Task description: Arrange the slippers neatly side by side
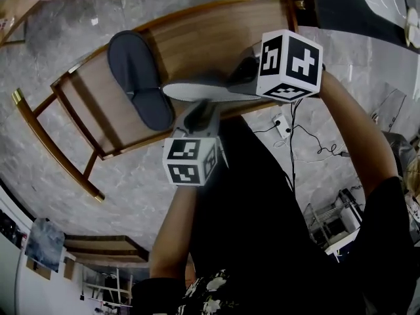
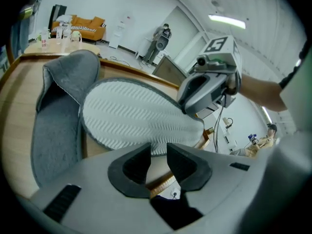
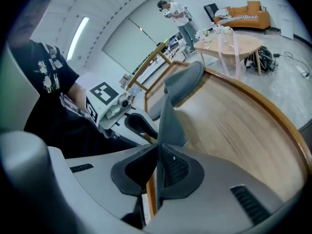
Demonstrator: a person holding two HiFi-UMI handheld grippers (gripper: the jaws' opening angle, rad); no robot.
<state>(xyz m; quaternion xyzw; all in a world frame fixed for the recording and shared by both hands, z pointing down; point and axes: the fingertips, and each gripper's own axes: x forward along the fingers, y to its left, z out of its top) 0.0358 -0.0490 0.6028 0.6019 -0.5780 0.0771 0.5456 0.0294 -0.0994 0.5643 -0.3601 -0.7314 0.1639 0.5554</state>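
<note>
One grey slipper [image 1: 134, 77] lies flat on the wooden table [image 1: 216, 38], its upper facing up. The second slipper [image 1: 197, 90] stands on its edge beside it, its white ribbed sole [image 2: 136, 118] turned toward my left gripper. My right gripper [image 1: 241, 77] is shut on the heel end of this tilted slipper [image 3: 170, 116], with the thin edge pinched between the pads. My left gripper [image 2: 157, 152] hovers at the table's near edge just short of the white sole, jaws open with nothing between them. In the left gripper view the flat slipper [image 2: 58, 116] lies to the left.
The table has a raised wooden rim [image 3: 273, 116] and a frame with legs [image 1: 46, 143]. A power strip with cables [image 1: 283, 125] lies on the marble floor. Farther off are a round table [image 3: 229, 45], an orange sofa [image 3: 243, 11] and a standing person [image 3: 178, 16].
</note>
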